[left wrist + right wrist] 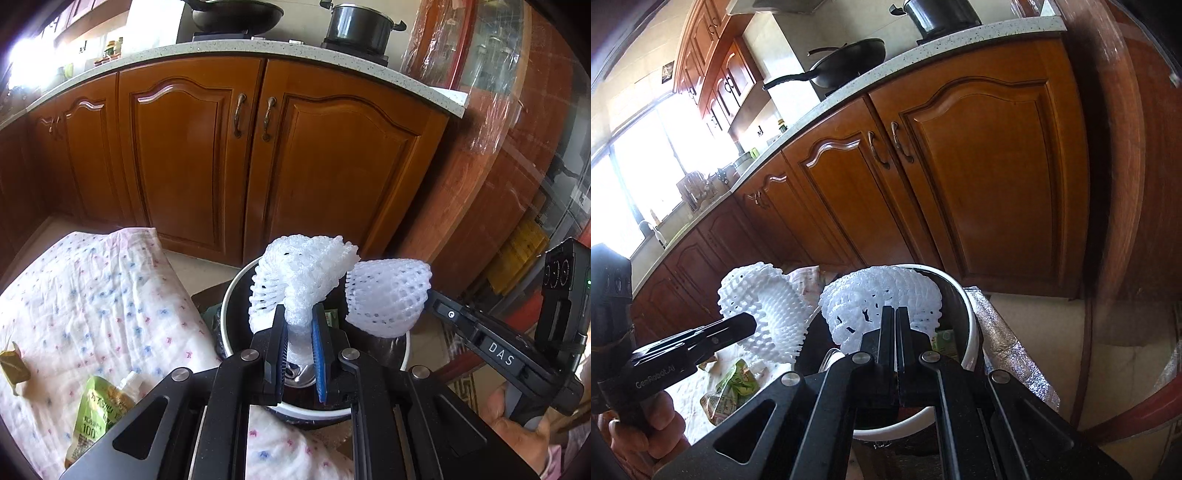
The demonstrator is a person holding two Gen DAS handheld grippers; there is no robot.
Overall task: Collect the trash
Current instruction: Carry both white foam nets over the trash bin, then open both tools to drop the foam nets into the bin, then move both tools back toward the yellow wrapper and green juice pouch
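- At lower centre of the left wrist view, the left claw [300, 325] is clamped on the twisted stem of a white foam net [299, 277]; its blue-padded fingers [318, 354] press the foam from both sides.
- Lower centre of the right wrist view shows the right claw [895, 321] pinched nearly together on a second foam net [882, 299], a thin fold of mesh caught between the black fingers.
- Both nets are white, lattice-cut fruit sleeves: the left one crumpled and flared at the top, the right one rounded like a cup [388, 295].
- Both hang over the mouth of a round bin [240, 273] with a white rim and dark inside, just beyond the claws.
- Inside the bin lie a shiny can top [295, 373] and a bit of green packaging [943, 338]; the rest is too dark to tell.
- Left of the bin, a white cloth [92, 295] with small pink and blue marks carries a green drink pouch [98, 413] and a brownish wrapper [13, 365] at the left edge.
- Across the upper frame run wooden cabinet doors [258, 147] under a speckled counter [221, 50] bearing a black wok [236, 14] and a dark pot [358, 22].
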